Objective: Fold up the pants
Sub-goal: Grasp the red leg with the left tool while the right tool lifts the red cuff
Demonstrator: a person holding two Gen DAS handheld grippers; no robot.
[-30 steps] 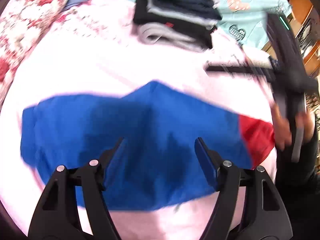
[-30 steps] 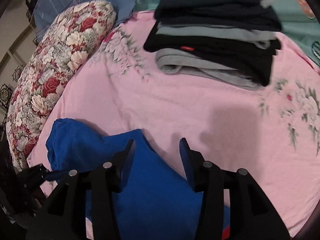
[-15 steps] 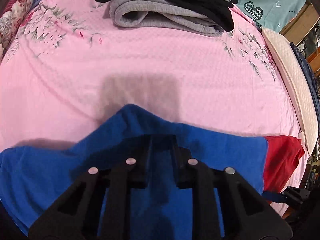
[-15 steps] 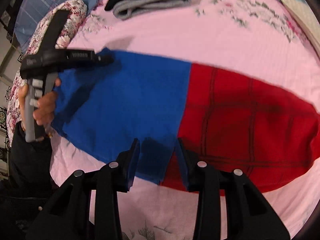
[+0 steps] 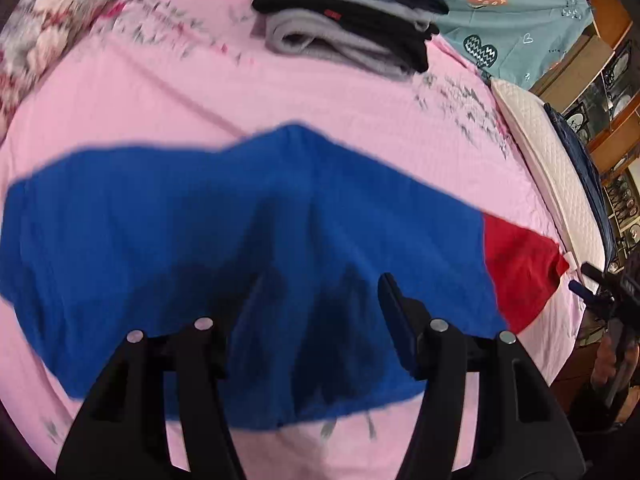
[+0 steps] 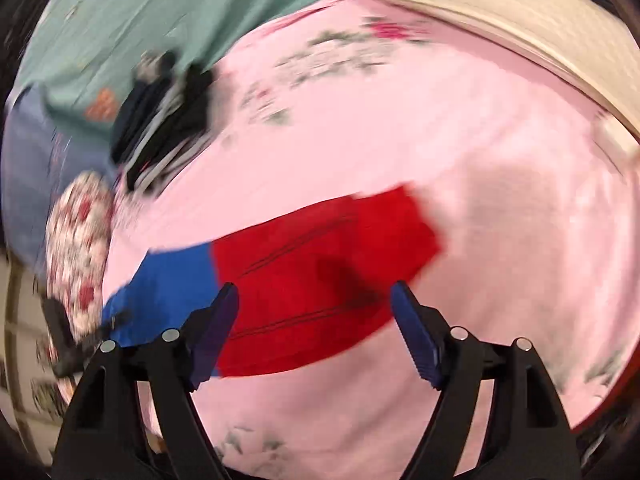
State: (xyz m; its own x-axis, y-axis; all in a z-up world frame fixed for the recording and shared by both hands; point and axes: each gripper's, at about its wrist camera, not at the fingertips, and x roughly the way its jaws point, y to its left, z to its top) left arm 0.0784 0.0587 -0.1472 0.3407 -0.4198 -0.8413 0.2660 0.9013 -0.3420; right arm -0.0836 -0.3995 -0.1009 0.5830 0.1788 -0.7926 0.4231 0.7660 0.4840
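Note:
Blue pants with a red section (image 5: 240, 232) lie flat across the pink bed sheet (image 5: 280, 92). In the left wrist view my left gripper (image 5: 320, 300) is open above the blue part, holding nothing. In the right wrist view the red section (image 6: 320, 248) lies in the middle, with the blue part (image 6: 172, 280) to its left. My right gripper (image 6: 312, 312) is open above the red part's near edge, holding nothing. The right wrist view is motion blurred. The right gripper also shows at the far right of the left wrist view (image 5: 612, 296).
A stack of folded dark and grey clothes (image 5: 352, 12) sits at the far side of the bed. A floral pillow (image 5: 52, 20) lies at far left. A teal blanket (image 5: 512, 8) and a cream mattress edge (image 5: 552, 160) lie at right.
Both grippers have opened from shut or nearly shut. The left gripper pulled back and up from the blue fabric. The right gripper swung toward the red end.

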